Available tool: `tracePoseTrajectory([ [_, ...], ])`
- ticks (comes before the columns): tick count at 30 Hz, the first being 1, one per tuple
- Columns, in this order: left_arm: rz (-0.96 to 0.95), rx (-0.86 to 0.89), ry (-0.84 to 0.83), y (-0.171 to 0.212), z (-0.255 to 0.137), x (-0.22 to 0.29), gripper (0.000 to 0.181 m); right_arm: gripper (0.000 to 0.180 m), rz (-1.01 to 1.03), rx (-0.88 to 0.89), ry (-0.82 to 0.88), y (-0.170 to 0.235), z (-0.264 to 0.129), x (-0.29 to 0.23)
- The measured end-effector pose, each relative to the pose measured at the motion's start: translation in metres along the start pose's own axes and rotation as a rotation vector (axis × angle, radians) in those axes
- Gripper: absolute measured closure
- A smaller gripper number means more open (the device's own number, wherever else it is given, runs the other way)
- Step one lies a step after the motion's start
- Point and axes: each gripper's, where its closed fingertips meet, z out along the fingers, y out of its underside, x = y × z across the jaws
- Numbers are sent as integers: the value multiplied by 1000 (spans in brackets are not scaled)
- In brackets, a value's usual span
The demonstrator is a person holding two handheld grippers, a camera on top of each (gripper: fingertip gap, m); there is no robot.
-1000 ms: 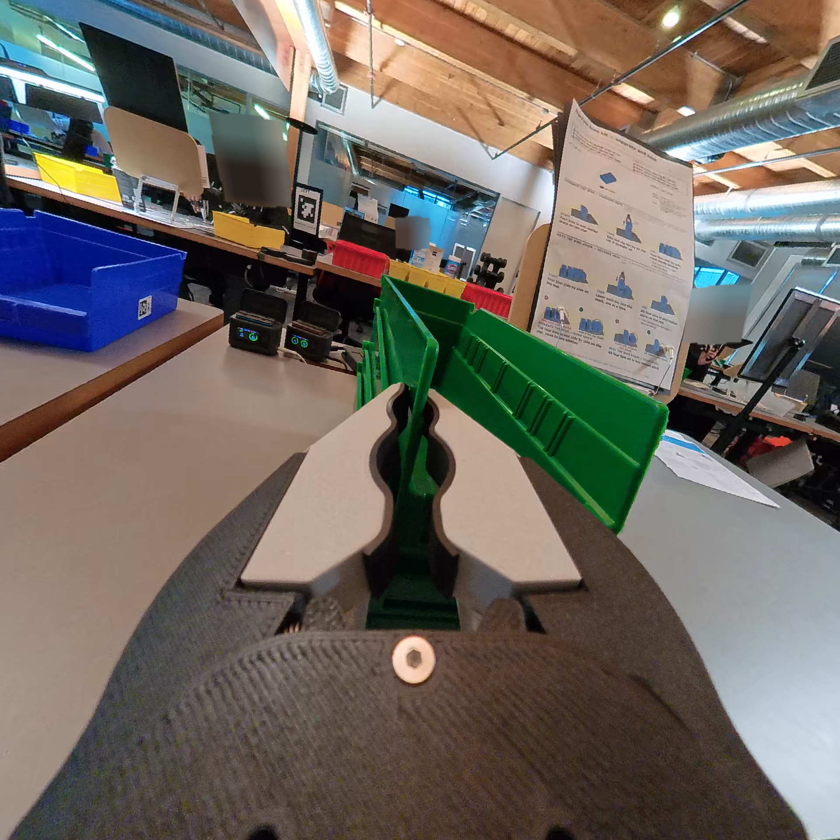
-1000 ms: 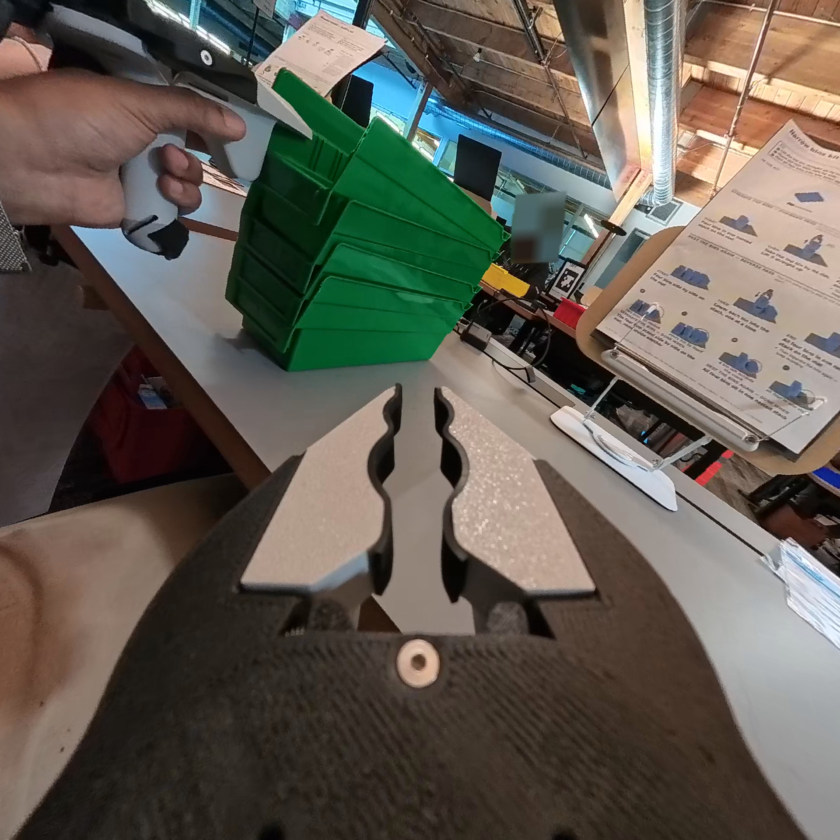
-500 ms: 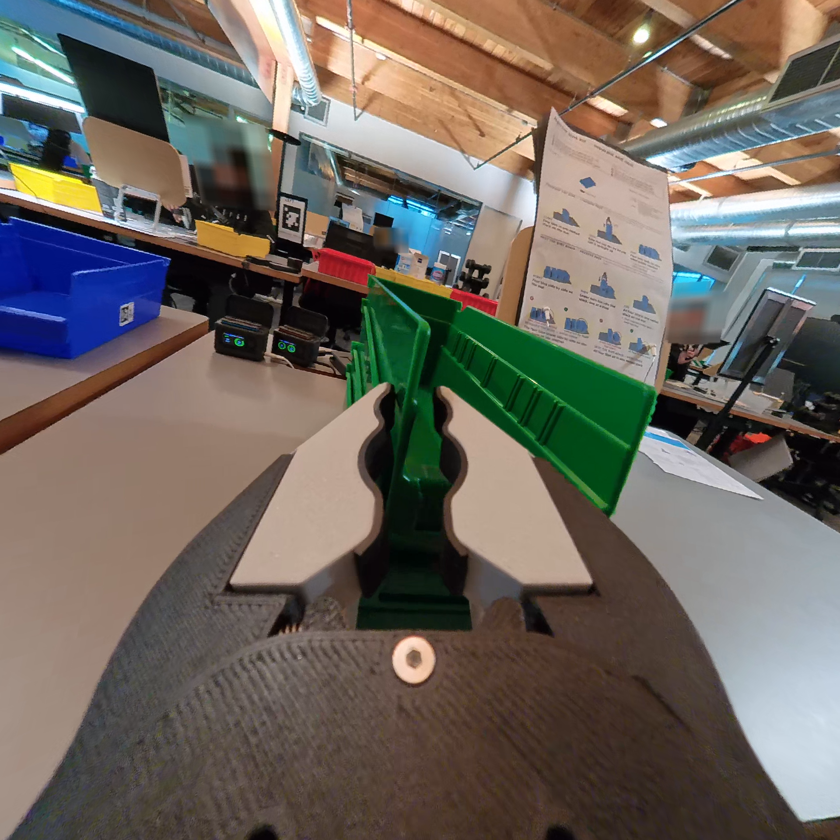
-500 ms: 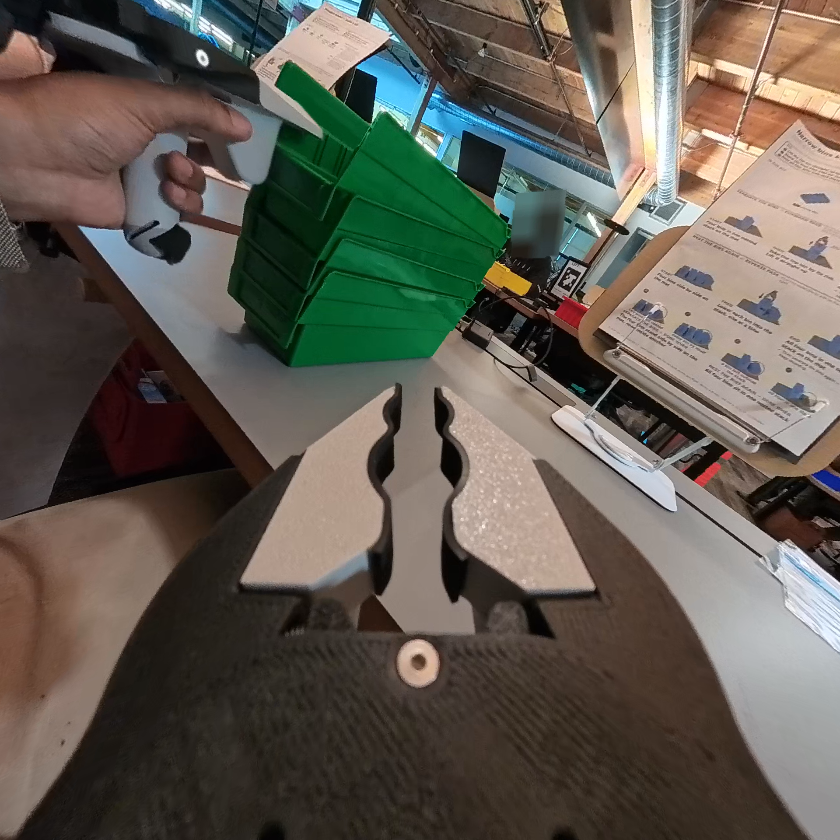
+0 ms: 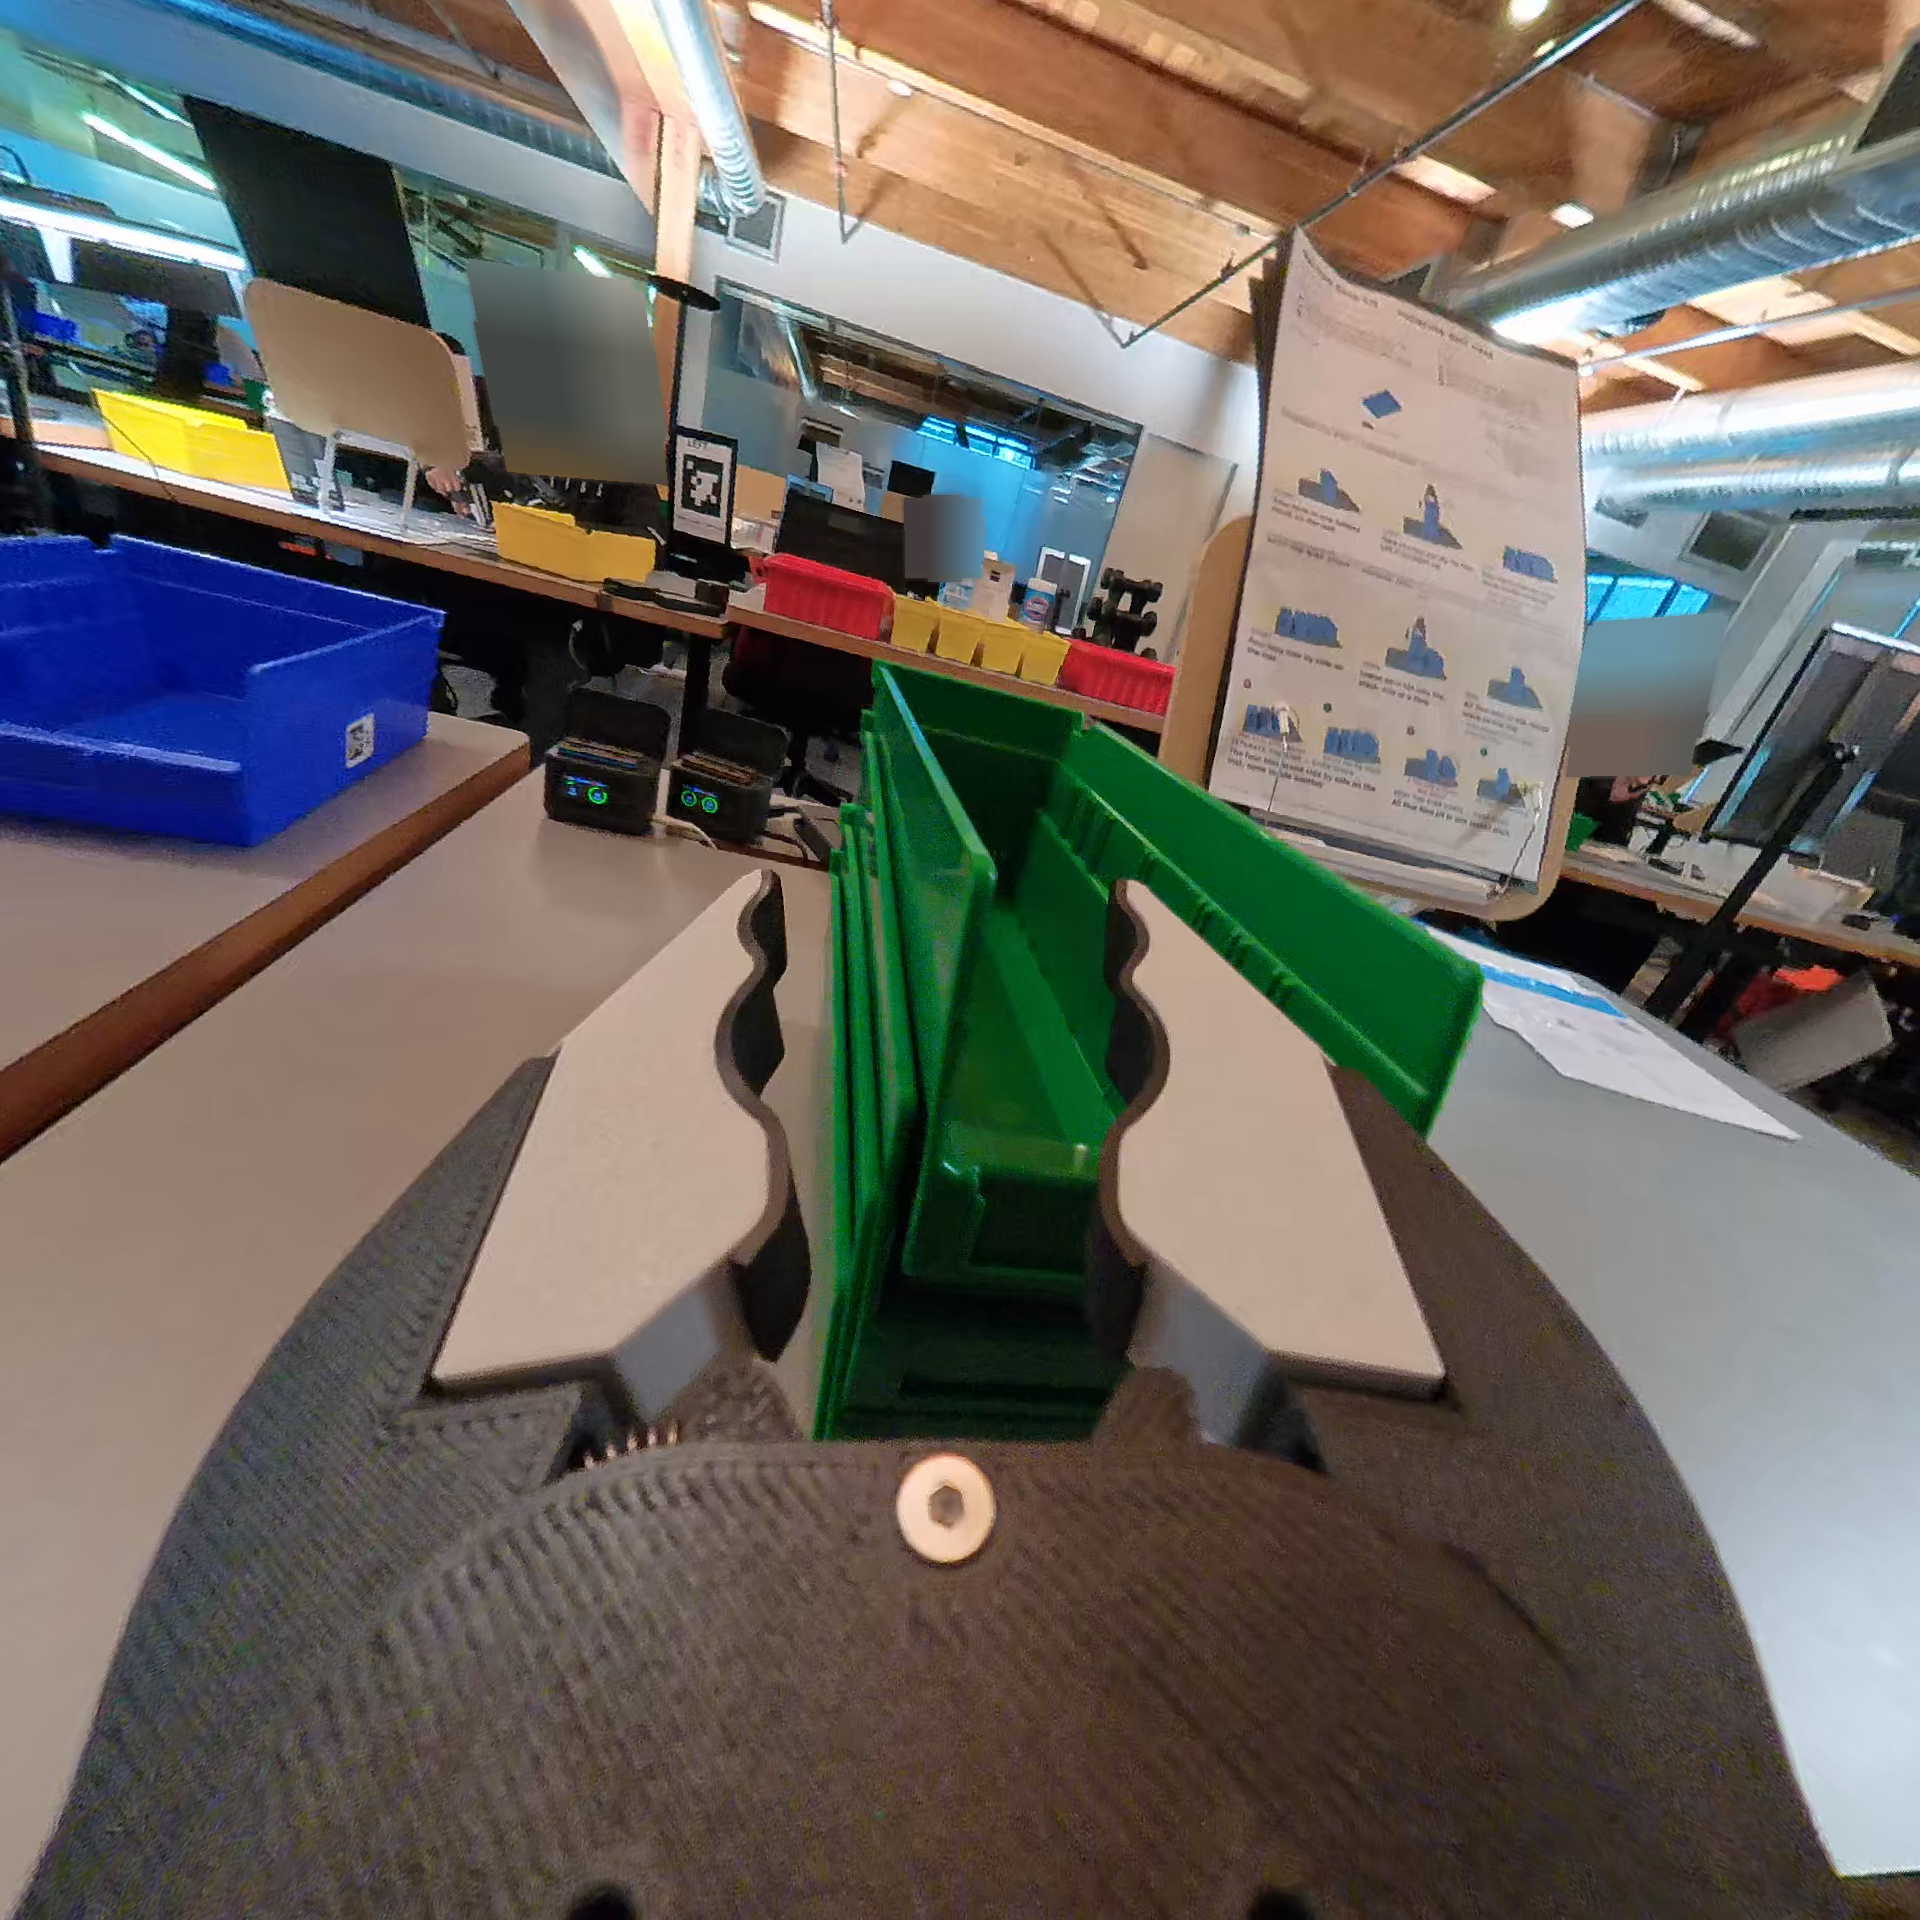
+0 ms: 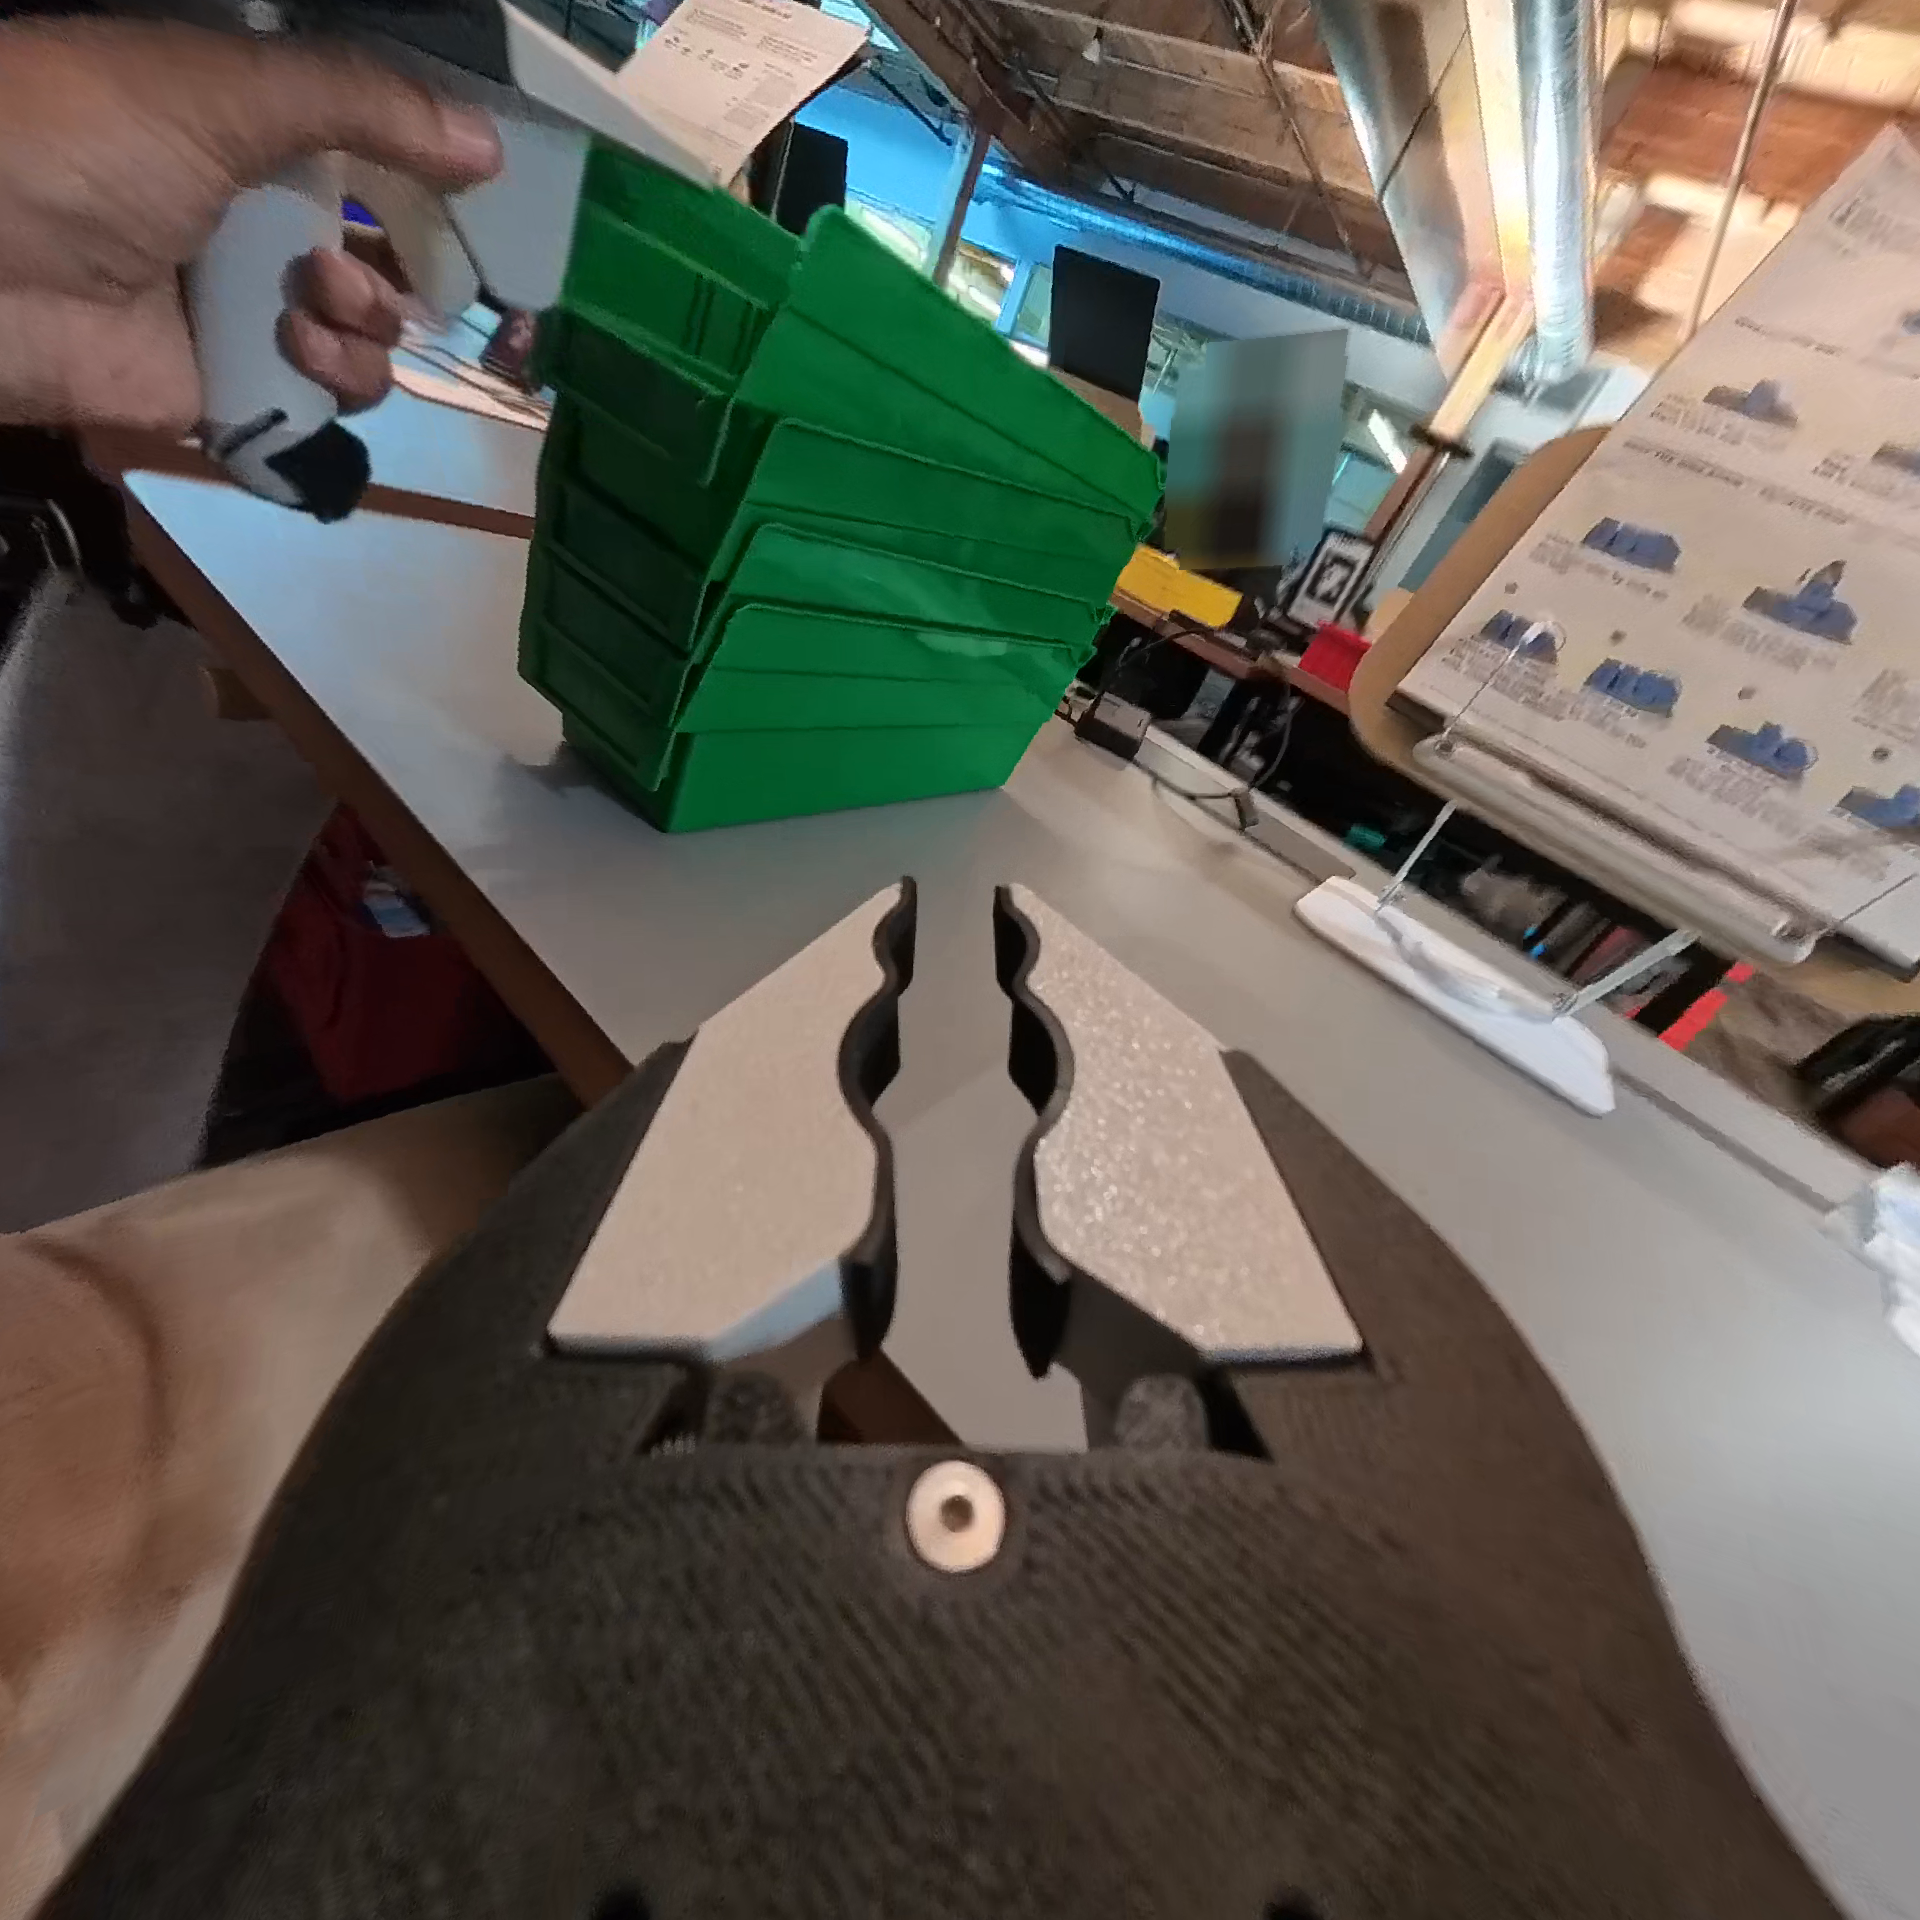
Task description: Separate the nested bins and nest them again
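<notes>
My left claw point(image 5: 940, 914) spread wide, fingers either side of the near end of the green bin stack point(image 5: 966, 1049), gripping nothing. Top bin point(image 6: 873, 343) tilted, nested in four or so below; all empty. Stack sits near the grey table's point(image 6: 1455, 1195) left edge. My left hand point(image 6: 177, 218) raised at the stack's upper corner. Right claw point(image 6: 954, 904) nearly closed, narrow gap, empty, over bare table right of the stack. Instruction board point(image 6: 1714, 644) farther right.

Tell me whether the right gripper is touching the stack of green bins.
Apart. The right wrist view shows a stretch of bare table between the right gripper and the green bins.
</notes>
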Motion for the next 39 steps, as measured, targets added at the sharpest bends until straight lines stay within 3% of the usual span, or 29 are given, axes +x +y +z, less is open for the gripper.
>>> tracePoseTrajectory([
  [6, -36, 50, -18, -20, -7, -16, 125, 149, 563, -217, -63, 49, 10, 19],
  [9, -43, 49, -25, -18, -9, -20, 126, 140, 667, -308, -83, 69, 13, 24],
  [24, -35, 17, -26, 4, -28, -18, 135, 134, 453, -351, -220, 65, 29, -18],
  [30, -52, -29, 13, 10, -30, -10, 114, 135, 503, -357, -253, 64, 31, -23],
  [33, -124, -28, 85, 7, -30, -1, 93, 135, 505, -369, -254, 66, 30, -23],
  [39, -111, -34, 58, 8, -27, -8, 105, 135, 503, -376, -242, 68, 28, -21],
])
